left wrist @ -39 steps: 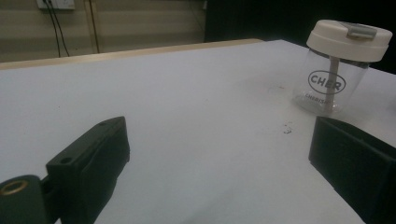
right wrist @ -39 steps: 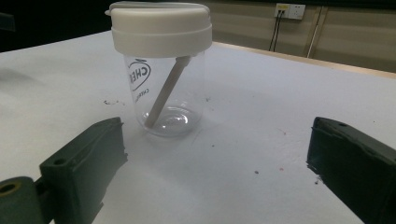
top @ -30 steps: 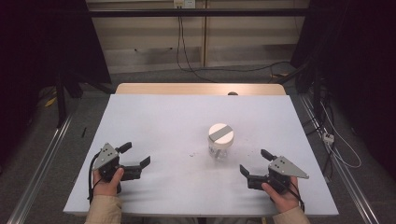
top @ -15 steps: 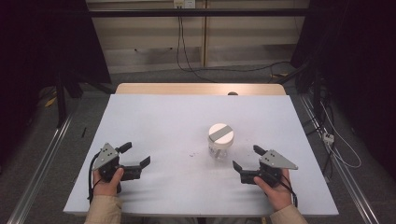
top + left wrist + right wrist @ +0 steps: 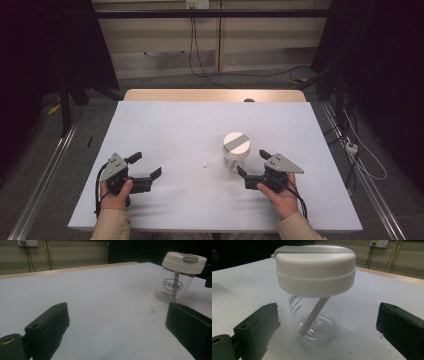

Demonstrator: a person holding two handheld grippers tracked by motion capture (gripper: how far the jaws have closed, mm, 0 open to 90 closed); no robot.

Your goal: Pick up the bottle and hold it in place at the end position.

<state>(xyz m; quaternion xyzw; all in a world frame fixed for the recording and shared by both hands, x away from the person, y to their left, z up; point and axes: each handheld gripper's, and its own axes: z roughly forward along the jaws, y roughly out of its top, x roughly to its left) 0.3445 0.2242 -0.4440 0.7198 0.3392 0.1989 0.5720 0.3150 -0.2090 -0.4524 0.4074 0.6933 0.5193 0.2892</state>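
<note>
The white table (image 5: 165, 125) carries one thing of interest: a clear plastic tumbler (image 5: 235, 156) with a white lid (image 5: 236, 143), standing upright just ahead of the right gripper (image 5: 254, 165) and well off to the right of the left gripper (image 5: 148, 165). In the right gripper view the tumbler (image 5: 314, 315) sits squarely in line between the two black jaws but a little beyond their tips, with bare table showing on both sides of its base; nothing is touching it yet. A white straw (image 5: 313, 315) leans inside the cup, and the lid (image 5: 315, 270) overhangs the clear wall.

The step in hand looks like the approach to a grasp on the tumbler. To do it well, I would keep the right gripper low and level, slide straight forward so the cup stays centred, and close on the clear wall below the lid, not on the lid itself, which may lift or turn. The wall is probably smooth and thin, so a gentle, even close should avoid squeezing it out or tipping it.

The right gripper's jaws stand wide apart, wider than the cup, and hold nothing. The left gripper's jaws are likewise spread wide and empty, resting near the table's near edge; from its view the tumbler (image 5: 176, 282) lies off beyond its right jaw.
</note>
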